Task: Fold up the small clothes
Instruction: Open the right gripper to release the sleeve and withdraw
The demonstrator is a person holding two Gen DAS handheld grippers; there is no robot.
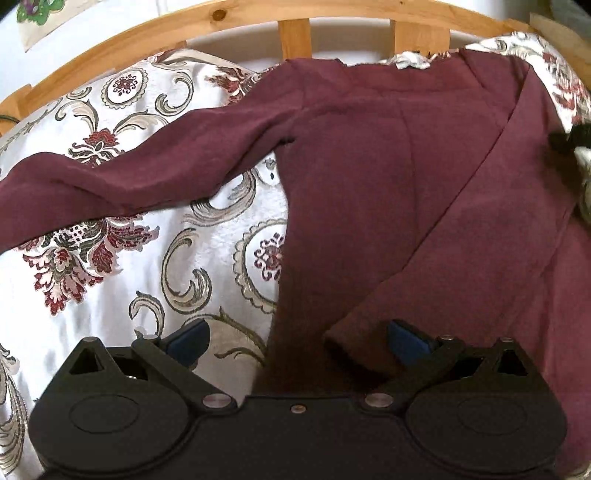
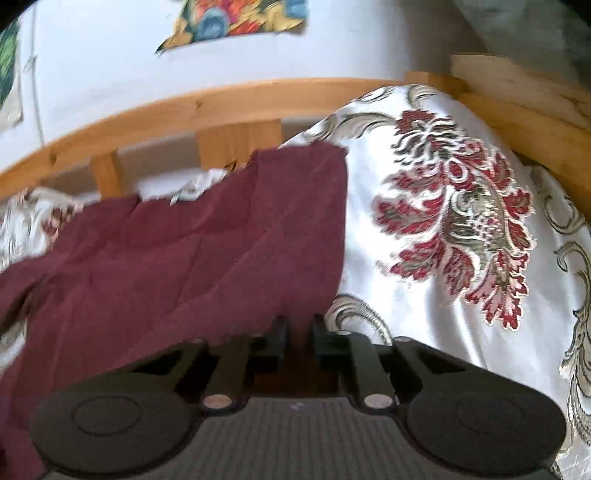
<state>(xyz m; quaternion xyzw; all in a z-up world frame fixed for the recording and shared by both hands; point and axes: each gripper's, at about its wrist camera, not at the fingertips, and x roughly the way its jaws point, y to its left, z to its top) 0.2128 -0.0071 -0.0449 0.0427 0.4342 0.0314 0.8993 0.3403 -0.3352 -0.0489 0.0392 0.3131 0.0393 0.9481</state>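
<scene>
Nearby, both grippers over a maroon top on the bedspread.
Left gripper [image 1: 295,338] gapes wide above a folded-in sleeve cuff [image 1: 341,341]; right gripper [image 2: 298,332] is nearly closed over the maroon top [image 1: 388,177], grip unclear; patterned bedspread [image 1: 122,280] beneath, wooden bed frame [image 1: 229,16] beyond.

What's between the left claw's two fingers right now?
In the left wrist view, the maroon shirt's folded-in sleeve cuff lies between the open left claw's fingers, untouched.

Maroon long-sleeved top [image 1: 369,184] lies flat; one sleeve outstretched, other folded across.
</scene>
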